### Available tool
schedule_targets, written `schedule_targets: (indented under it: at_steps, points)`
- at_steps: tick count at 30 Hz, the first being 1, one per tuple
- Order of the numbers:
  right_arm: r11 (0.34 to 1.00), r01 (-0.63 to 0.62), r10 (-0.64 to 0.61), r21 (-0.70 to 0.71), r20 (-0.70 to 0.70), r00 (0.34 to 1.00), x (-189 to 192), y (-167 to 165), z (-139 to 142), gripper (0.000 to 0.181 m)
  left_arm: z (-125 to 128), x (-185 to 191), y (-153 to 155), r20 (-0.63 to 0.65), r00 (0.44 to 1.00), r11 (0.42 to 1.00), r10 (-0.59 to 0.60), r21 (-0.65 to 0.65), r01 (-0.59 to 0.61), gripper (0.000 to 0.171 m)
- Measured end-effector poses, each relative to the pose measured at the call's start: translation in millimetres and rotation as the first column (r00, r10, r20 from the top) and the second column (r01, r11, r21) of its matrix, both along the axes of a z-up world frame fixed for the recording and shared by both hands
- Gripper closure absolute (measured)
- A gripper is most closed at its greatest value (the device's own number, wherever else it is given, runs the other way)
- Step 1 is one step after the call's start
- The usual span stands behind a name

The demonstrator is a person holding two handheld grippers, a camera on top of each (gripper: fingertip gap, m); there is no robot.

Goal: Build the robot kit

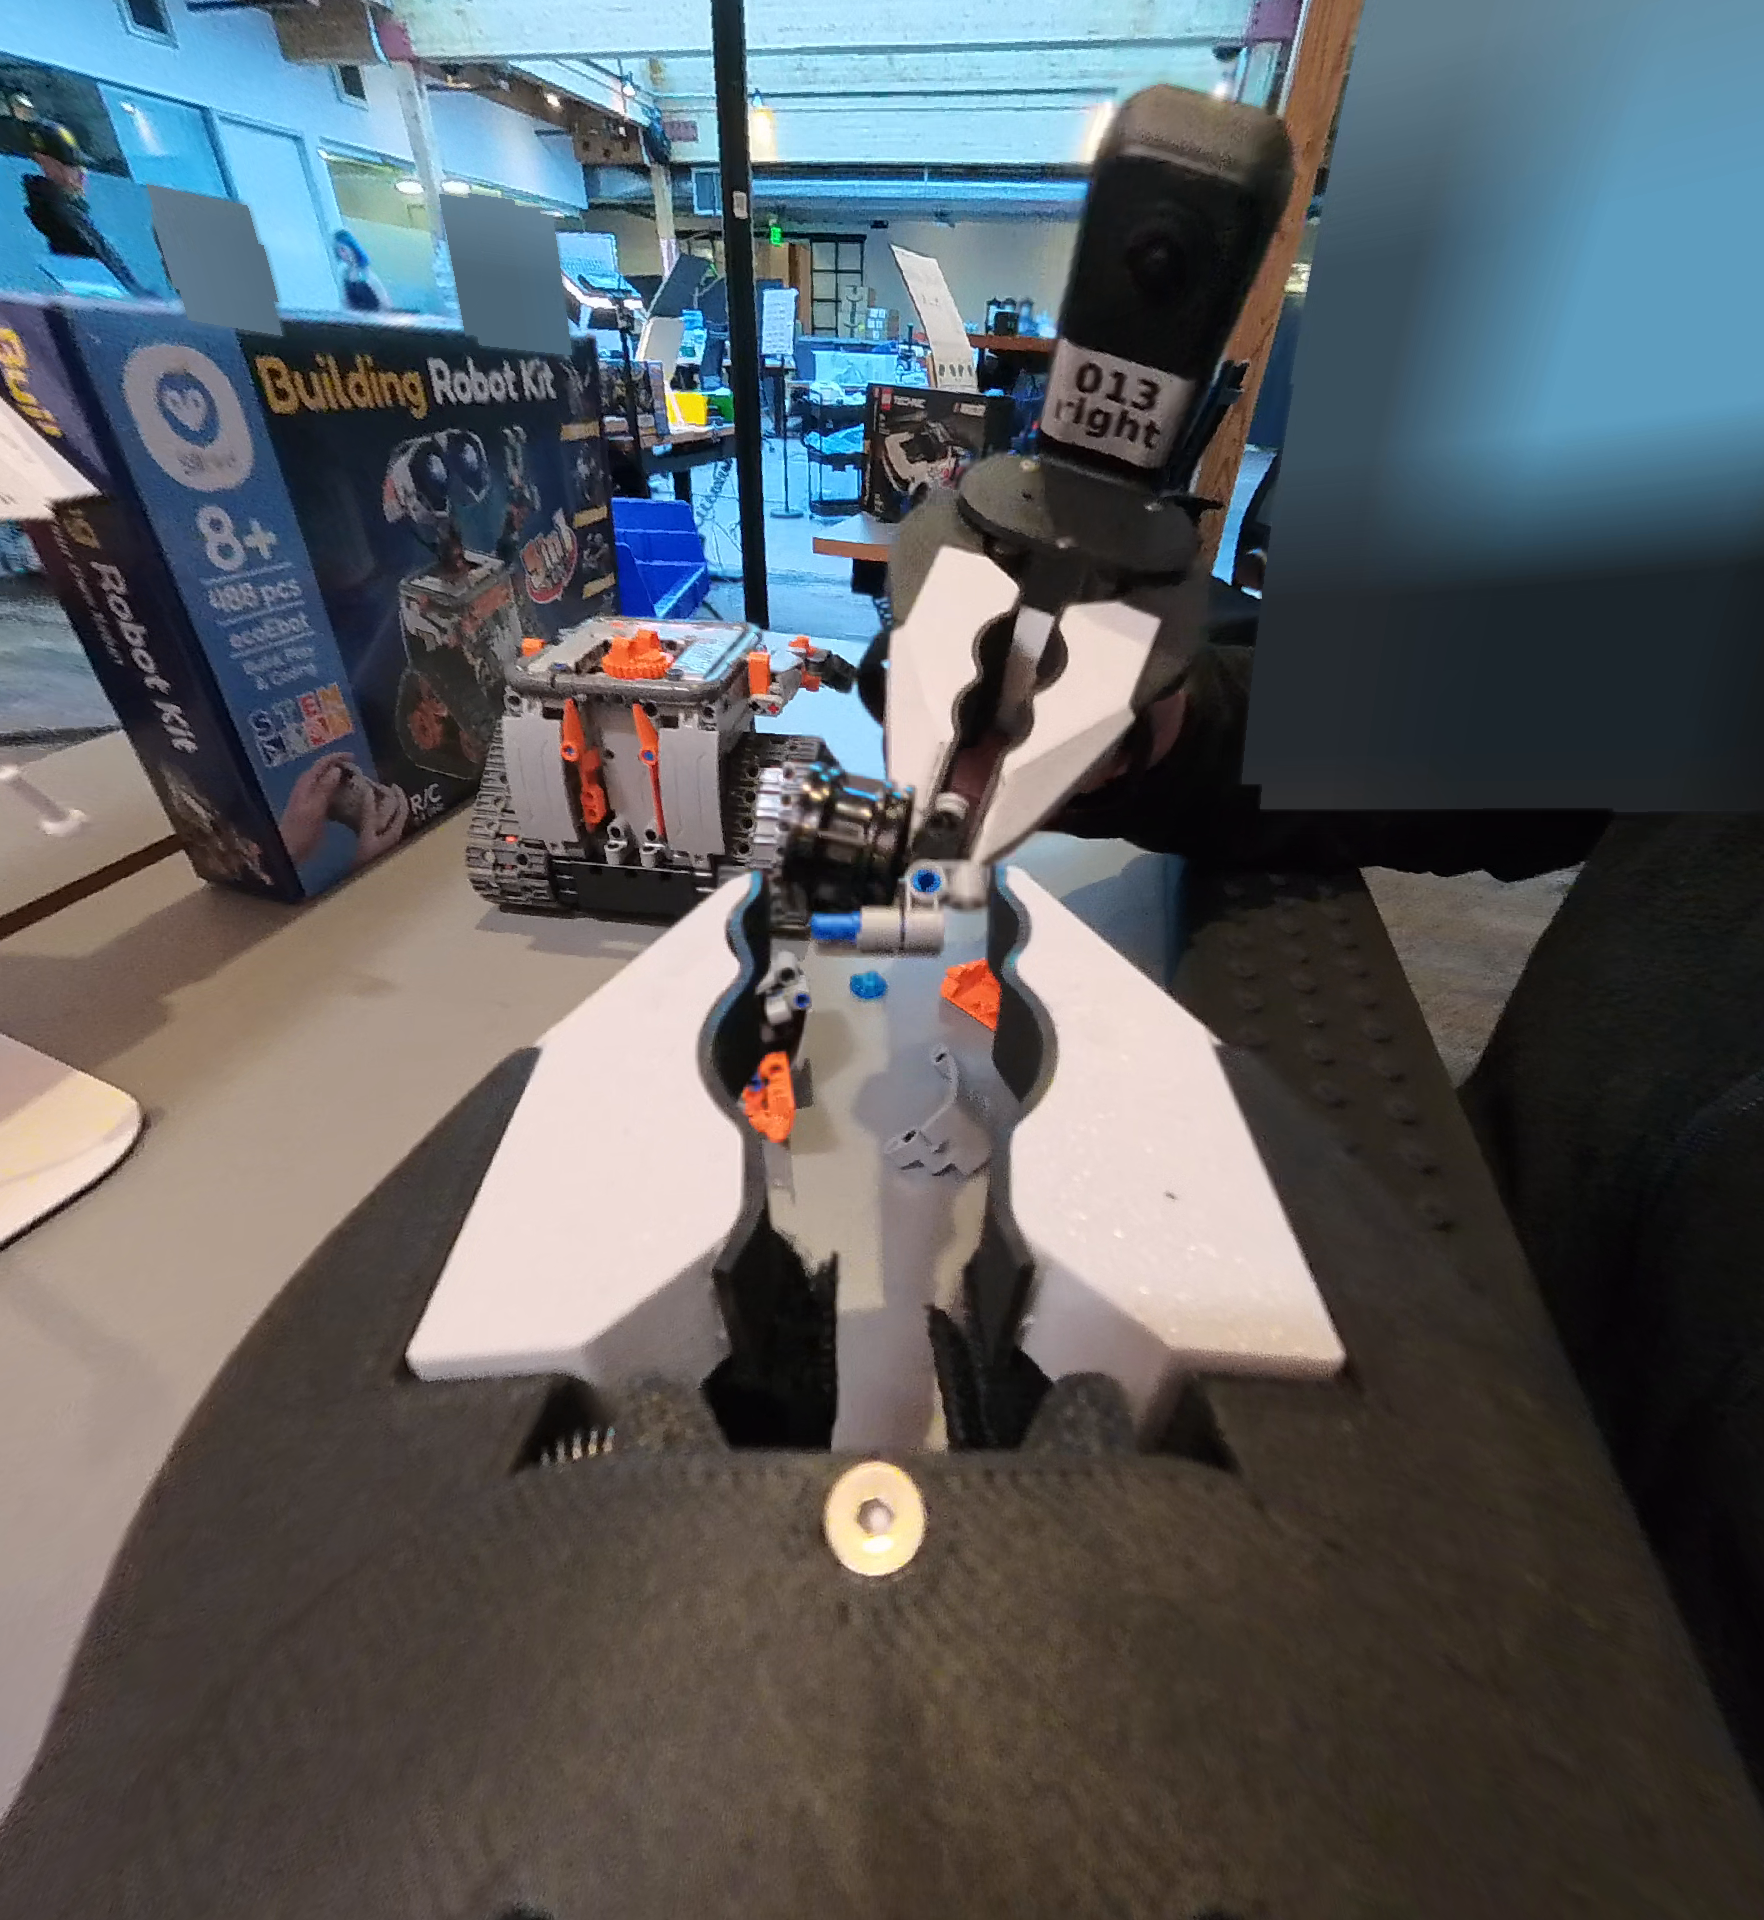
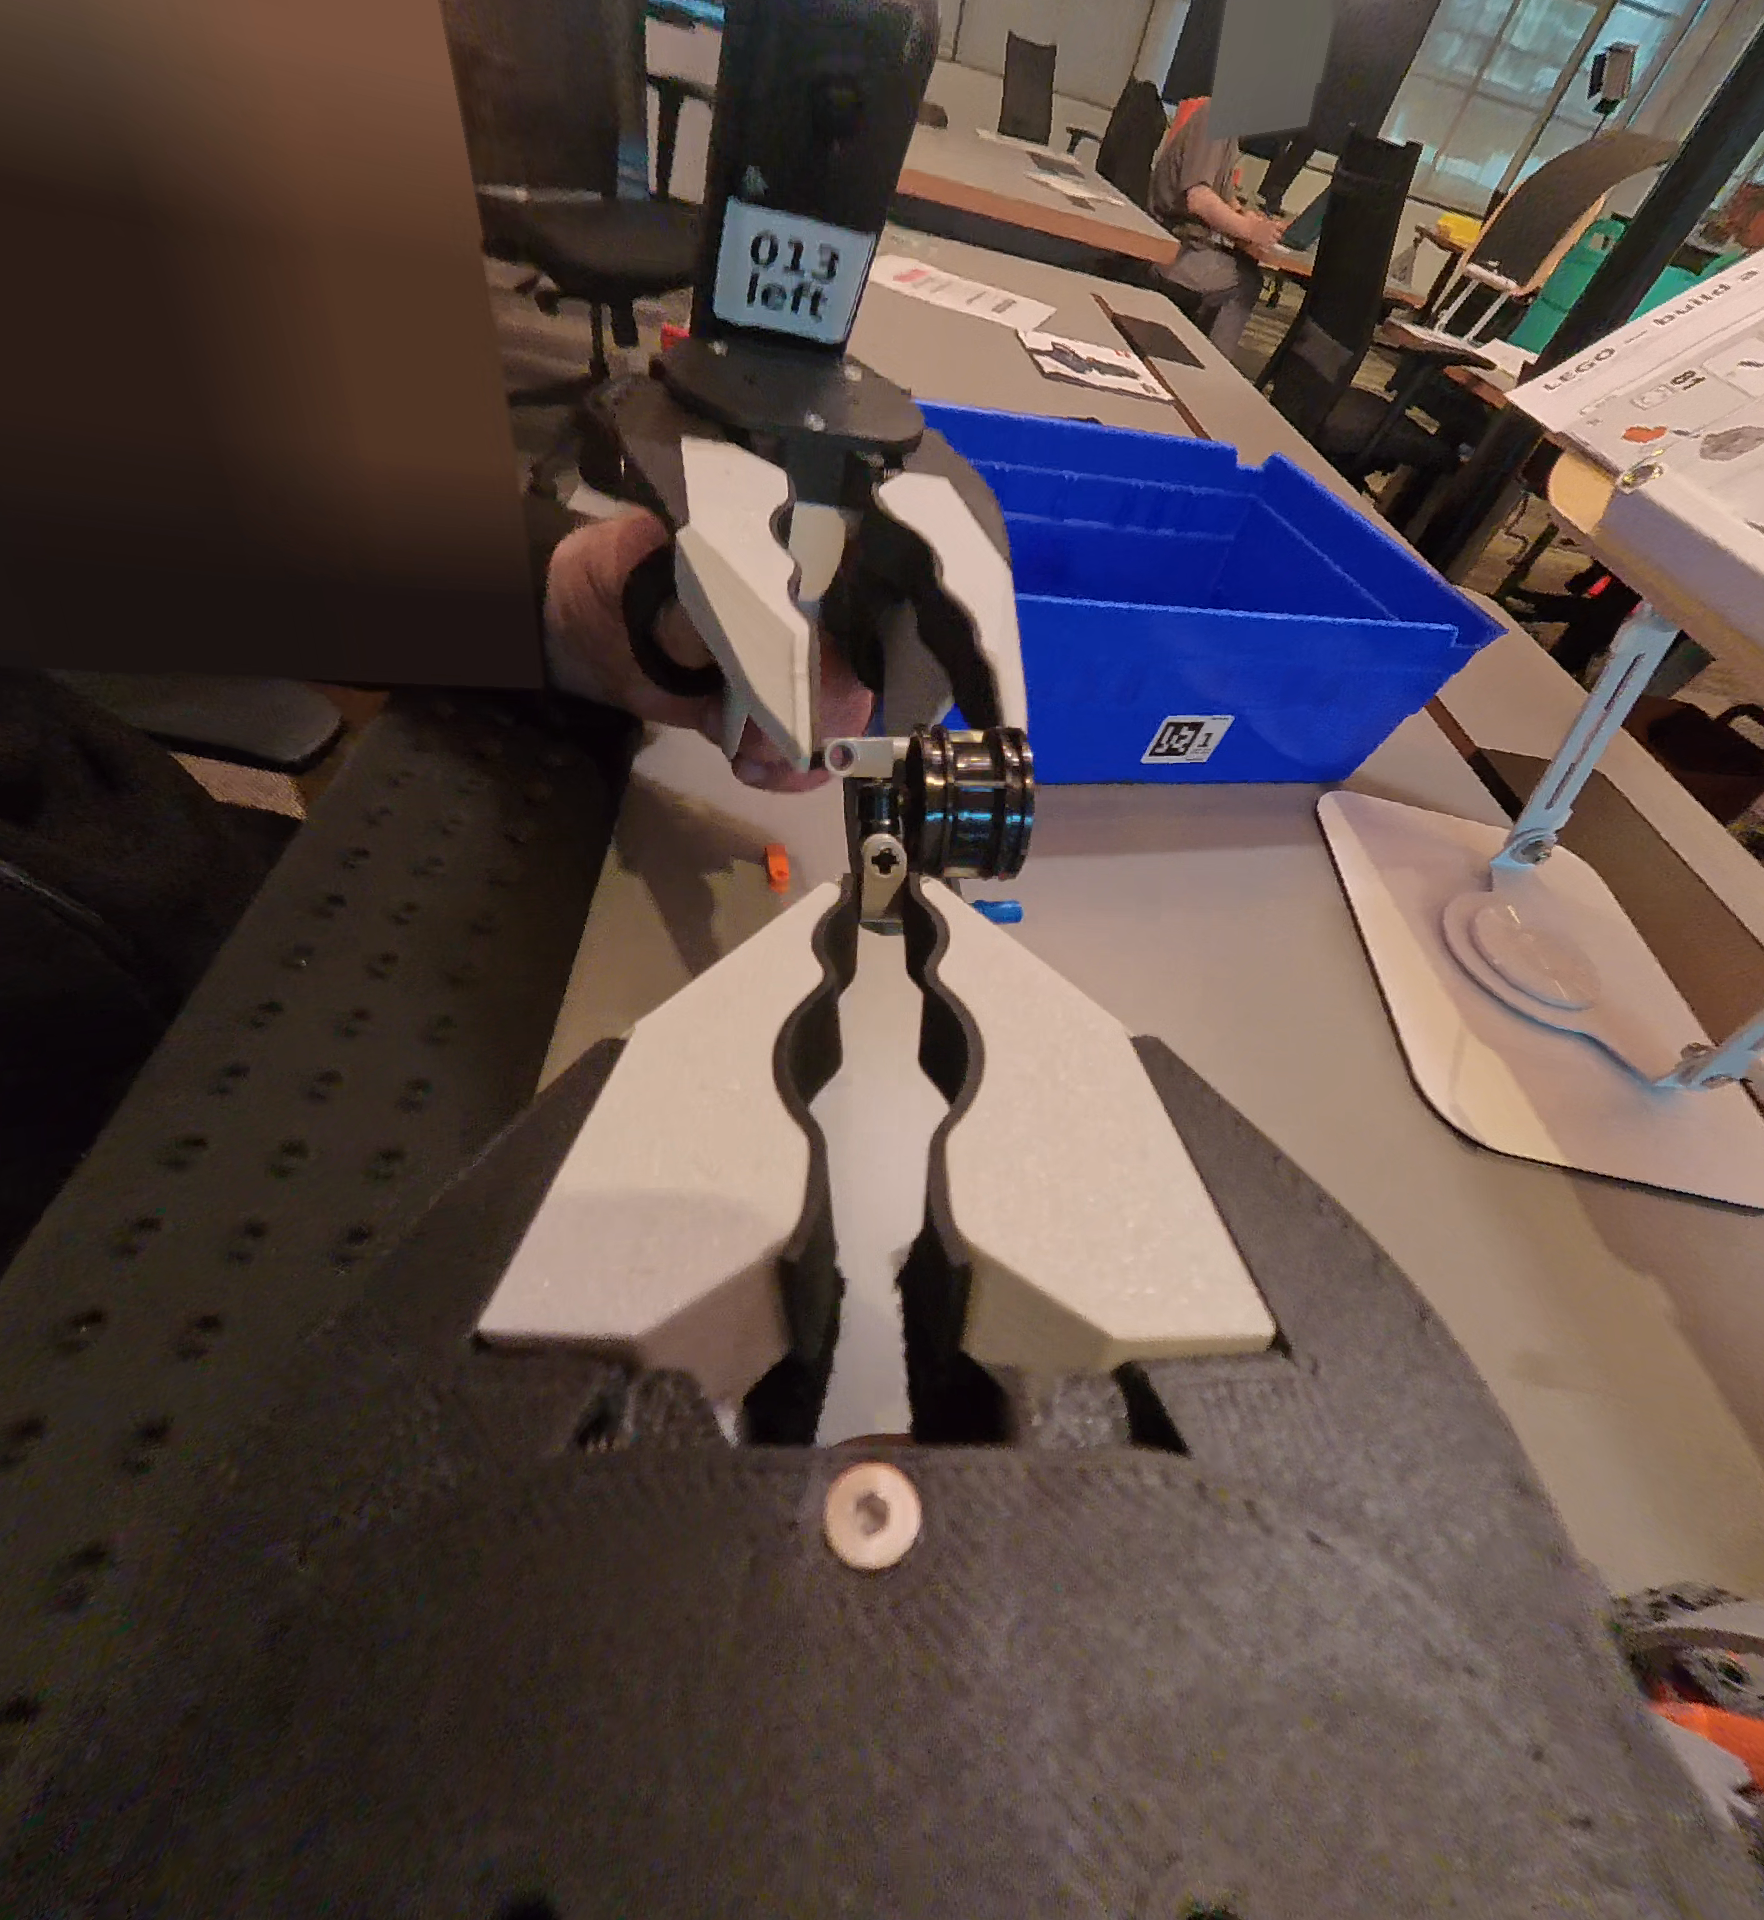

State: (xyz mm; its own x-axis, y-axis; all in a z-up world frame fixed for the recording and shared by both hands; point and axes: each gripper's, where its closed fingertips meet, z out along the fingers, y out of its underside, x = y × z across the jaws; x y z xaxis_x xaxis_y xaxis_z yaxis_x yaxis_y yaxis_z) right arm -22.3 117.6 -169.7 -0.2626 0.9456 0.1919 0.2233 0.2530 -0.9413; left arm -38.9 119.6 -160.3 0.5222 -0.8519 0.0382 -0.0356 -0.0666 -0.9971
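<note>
Our left gripper [image 1: 873, 883] and right gripper [image 2: 878, 894] share white wavy-edged fingers, black textured bodies, one silver screw, and labelled black cameras.

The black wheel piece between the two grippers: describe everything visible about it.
The black wheel piece is a small glossy, ribbed barrel, apparently plastic, with grey connector bits and blue pins attached. It is held above the grey table, its axis roughly level. The right gripper pinches the grey connector beneath it; the left gripper meets its upper grey connector, but its grip is unclear. A blue bin stands behind.
</note>
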Motion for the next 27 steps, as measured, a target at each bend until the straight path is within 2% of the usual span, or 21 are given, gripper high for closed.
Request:
schedule_targets:
  at_steps: [4,8,11,17,27]
  points:
    - [0.996,0.006,-0.009,0.084,0.034,0.999,0.7,-0.1,-7.7,0.176,10.4,-3.8,7.0,-0.070,0.997,0.999,0.017,0.037,-0.015,0.131]
    - [0.989,0.018,-0.026,0.144,0.053,0.998,1.5,2.4,-12.8,0.176,-4.1,10.1,6.8,-0.227,0.972,0.998,-0.065,0.011,0.070,0.134]
    - [0.983,0.020,-0.034,0.181,0.080,0.996,2.5,3.8,-17.8,0.176,-11.7,16.9,12.1,-0.279,0.958,0.996,-0.073,0.019,0.082,0.149]
    - [0.982,0.020,-0.041,0.186,0.107,0.993,2.2,5.4,-24.6,0.176,-17.2,14.7,15.1,-0.249,0.966,0.997,-0.070,0.011,0.075,0.153]
    - [0.995,0.037,-0.047,0.093,0.101,0.994,0.4,10.6,-24.5,0.176,-13.3,9.7,17.0,-0.125,0.990,0.998,-0.068,-0.010,0.067,0.153]
